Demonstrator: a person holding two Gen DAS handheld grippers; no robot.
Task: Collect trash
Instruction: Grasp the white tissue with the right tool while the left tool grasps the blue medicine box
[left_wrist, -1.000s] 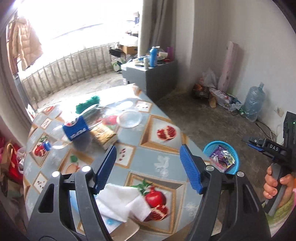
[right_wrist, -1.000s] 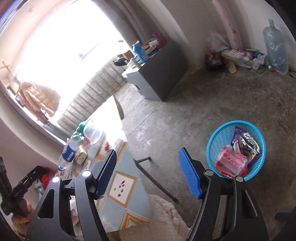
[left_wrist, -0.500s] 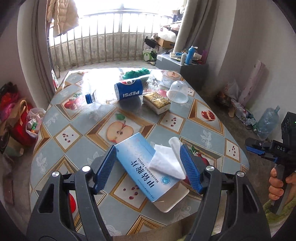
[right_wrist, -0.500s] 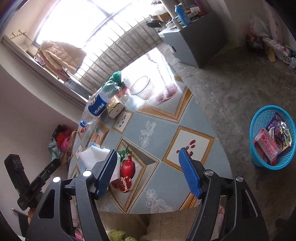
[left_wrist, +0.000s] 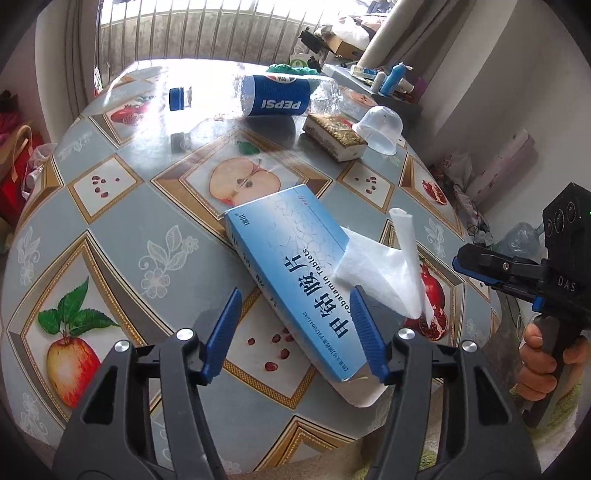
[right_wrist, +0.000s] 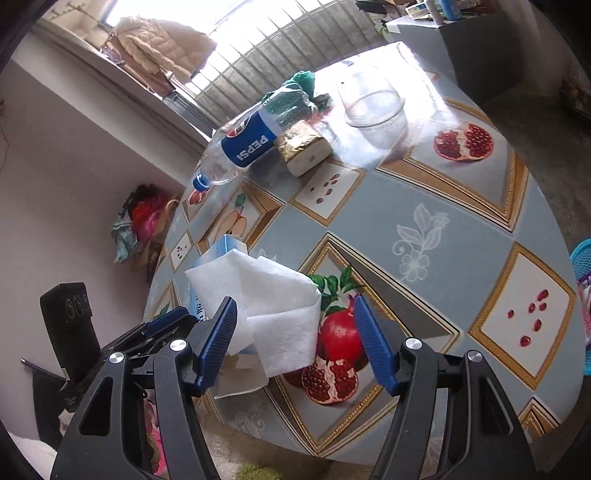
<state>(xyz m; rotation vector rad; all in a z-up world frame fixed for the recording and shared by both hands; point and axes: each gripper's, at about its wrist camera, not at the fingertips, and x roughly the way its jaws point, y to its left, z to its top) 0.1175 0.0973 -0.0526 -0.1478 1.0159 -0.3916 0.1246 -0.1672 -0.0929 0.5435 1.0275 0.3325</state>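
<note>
Trash pickup stands at the approach step: the tissue (right_wrist: 275, 314) lies on the blue box (left_wrist: 295, 273) near the table (left_wrist: 155, 206) edge. My right gripper (right_wrist: 295, 343) hovers spread and empty beside the tissue; my left gripper (left_wrist: 295, 332) straddles the box, spread. Next: descend, pinch the tissue.

Setting: lived-in home, room opening onto a railed balcony (left_wrist: 207, 33). Evidence: round surface (left_wrist: 122, 221) under a fruit-print oilcloth; padded jacket (right_wrist: 162, 48) hung at the window; grey cabinet (right_wrist: 480, 48) crowded with bottles; bags (right_wrist: 144, 218) heaped against the wall; bare concrete floor (right_wrist: 554, 122)
</note>
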